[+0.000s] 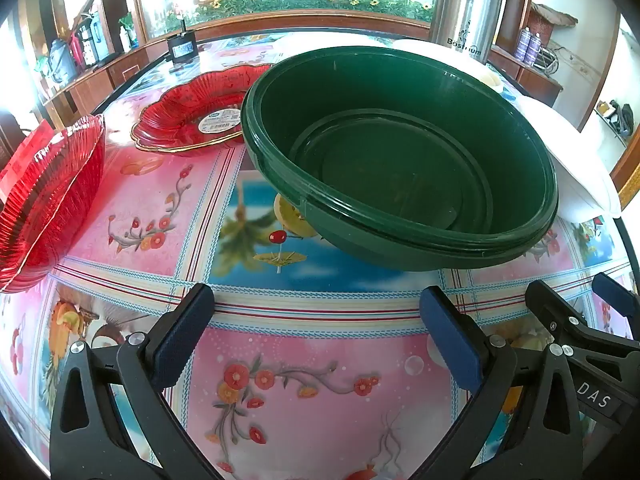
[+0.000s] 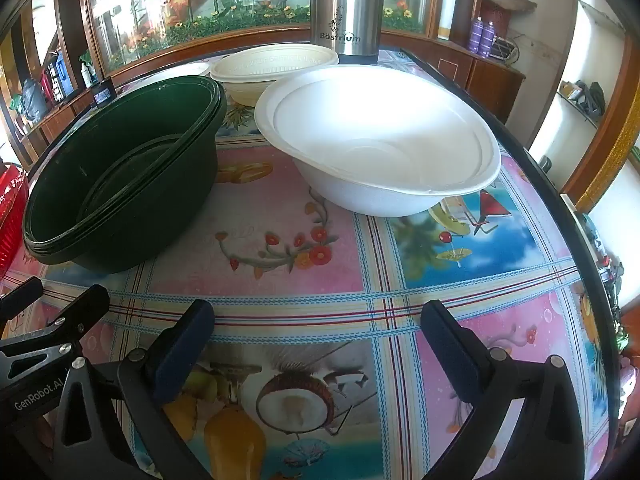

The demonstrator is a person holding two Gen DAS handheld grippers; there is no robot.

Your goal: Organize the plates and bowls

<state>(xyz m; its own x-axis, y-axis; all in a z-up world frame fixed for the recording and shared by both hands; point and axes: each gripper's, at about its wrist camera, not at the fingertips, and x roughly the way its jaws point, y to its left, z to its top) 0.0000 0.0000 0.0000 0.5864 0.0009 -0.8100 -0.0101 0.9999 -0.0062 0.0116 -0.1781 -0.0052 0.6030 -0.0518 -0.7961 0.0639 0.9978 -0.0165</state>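
Your left gripper [image 1: 316,332] is spread wide and holds nothing; the stacked dark green plastic bowls [image 1: 400,160] sit just ahead. Your right gripper [image 2: 318,336], likewise spread, faces the white foam bowl [image 2: 380,136] further ahead on the flowered tablecloth [image 2: 320,320].

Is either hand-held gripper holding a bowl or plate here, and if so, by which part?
Nothing is held. The left hand-held gripper and right hand-held gripper are both open, short of the green bowls and white bowl.

two red plates [image 1: 192,114], green bowl stack [image 1: 400,156], three white bowls [image 2: 380,136]
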